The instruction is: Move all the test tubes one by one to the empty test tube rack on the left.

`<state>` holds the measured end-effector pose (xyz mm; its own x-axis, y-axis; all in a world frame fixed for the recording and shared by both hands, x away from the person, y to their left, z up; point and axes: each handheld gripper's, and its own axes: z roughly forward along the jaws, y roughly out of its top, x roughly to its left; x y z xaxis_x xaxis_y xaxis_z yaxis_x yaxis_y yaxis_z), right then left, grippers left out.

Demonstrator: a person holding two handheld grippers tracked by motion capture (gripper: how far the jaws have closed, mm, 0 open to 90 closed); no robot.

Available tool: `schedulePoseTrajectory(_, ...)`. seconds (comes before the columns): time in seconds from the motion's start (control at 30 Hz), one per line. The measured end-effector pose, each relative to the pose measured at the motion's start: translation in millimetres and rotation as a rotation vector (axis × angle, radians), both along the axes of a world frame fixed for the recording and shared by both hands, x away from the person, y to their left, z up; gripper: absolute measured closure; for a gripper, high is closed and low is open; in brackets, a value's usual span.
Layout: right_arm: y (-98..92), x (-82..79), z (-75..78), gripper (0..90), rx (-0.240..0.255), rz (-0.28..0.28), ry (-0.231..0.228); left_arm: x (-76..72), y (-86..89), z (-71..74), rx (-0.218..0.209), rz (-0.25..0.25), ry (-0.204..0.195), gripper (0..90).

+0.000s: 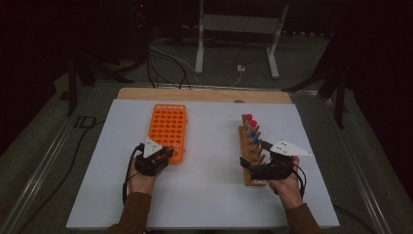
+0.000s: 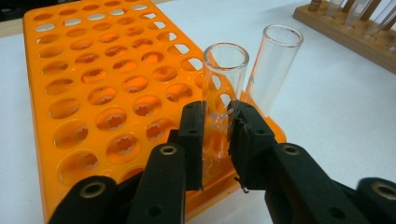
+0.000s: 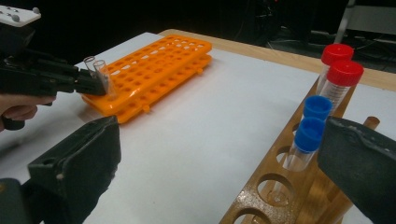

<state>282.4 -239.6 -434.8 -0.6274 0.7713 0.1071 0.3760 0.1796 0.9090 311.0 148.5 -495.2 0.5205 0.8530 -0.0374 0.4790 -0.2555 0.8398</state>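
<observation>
The left hand-held gripper (image 2: 217, 140) is closed narrow on a clear glass tube (image 2: 223, 88) standing in a near-right corner hole of the orange rack (image 2: 93, 93); its pads press the tube low down, just above the rack's top face. A second clear tube (image 2: 273, 65) stands just beside it, leaning a little to the right; I judge that to be the worry, since any sideways swing of the held tube could knock its neighbour or lever the light rack off the counter (image 1: 209, 195); squeezing harder on thin glass could also crack it, and a tilted pull might jam the tube in its hole.

The held tube is open-topped, empty as far as I can tell, and upright; the orange shows through its wall.

Over on the right, the right hand-held gripper (image 3: 219, 163) hangs wide open with nothing between its jaws, near the wooden rack (image 3: 261, 196), which carries tubes with red caps (image 3: 344, 72) and blue caps (image 3: 309, 133).
</observation>
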Motion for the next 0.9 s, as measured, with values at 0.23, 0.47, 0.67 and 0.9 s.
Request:
schedulePoseTrajectory(0.23,-1.7,3.9,-2.2,0.1,-0.017,-0.020,0.004,-5.2,14.9,8.2,-0.127,-0.001,-0.028,56.5)
schedulePoseTrajectory(0.47,-6.1,13.3,-4.1,4.5,-0.045,-0.048,0.011,-8.6,21.6,21.5,-0.227,0.011,-0.056,34.6)
schedulePoseTrajectory(0.67,-10.9,26.3,-9.5,22.4,-0.066,-0.073,0.029,-10.4,17.7,31.0,-0.245,0.026,-0.064,15.4)
schedulePoseTrajectory(0.9,-8.1,36.9,-16.7,49.3,-0.122,-0.126,0.029,-12.6,15.1,38.8,-0.258,0.018,-0.074,8.2)
